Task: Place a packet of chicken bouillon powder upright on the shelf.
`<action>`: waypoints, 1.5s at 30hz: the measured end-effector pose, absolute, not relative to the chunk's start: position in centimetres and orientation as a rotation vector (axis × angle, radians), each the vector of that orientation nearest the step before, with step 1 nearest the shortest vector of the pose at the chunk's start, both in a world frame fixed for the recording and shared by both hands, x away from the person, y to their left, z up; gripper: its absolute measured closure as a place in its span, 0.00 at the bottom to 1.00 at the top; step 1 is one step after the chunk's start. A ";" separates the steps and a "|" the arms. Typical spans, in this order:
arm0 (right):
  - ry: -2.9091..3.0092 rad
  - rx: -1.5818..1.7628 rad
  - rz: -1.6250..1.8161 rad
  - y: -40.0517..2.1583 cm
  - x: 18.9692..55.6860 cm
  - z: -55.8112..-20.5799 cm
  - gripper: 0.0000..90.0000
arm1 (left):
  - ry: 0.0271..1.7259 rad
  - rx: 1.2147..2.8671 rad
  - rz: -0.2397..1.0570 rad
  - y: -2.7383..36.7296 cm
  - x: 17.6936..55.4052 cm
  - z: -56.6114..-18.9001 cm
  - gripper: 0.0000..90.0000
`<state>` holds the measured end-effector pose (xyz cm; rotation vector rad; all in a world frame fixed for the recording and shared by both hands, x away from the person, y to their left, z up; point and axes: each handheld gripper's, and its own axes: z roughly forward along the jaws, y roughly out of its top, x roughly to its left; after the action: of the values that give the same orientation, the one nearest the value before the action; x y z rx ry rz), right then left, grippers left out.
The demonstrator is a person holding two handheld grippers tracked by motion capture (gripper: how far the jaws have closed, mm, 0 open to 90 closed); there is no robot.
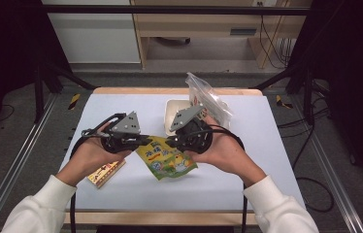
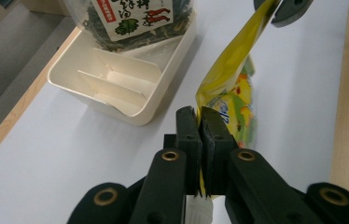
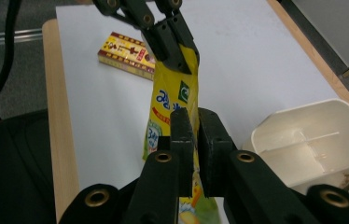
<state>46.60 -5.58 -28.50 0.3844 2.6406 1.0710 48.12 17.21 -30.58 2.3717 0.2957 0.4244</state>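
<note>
A: What did the high view show?
B: Both the left hand-held gripper [image 1: 145,140] and the right hand-held gripper [image 1: 170,142] pinched the top edge of a yellow-green pouch [image 1: 167,162] above the counter [image 1: 276,160], near a white bin [image 1: 172,111].

A: And the left gripper view?
B: Its jaws were clamped tight on the pouch [image 2: 231,88], beside the divided bin [image 2: 116,88] holding a clear bag [image 2: 130,21].

A: The right gripper view?
B: Jaws closed on the pouch [image 3: 172,100]; a small box [image 3: 126,53] lay beyond.
</note>
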 end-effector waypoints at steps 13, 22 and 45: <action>2.679 0.415 1.040 -5.7 48.1 -29.9 0.85 | 0.228 2.391 0.414 16.6 47.6 -30.3 0.99; 2.735 0.417 1.068 -5.2 48.5 -30.6 0.93 | 0.216 2.391 0.415 16.3 47.4 -30.2 0.99; 2.642 0.855 1.423 -11.3 49.1 -32.1 1.00 | 0.547 2.157 0.586 19.0 47.7 -28.9 0.24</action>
<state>49.09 -11.32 -32.11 0.8546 2.6417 1.4230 47.67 19.05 -28.92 2.1565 0.5468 0.5857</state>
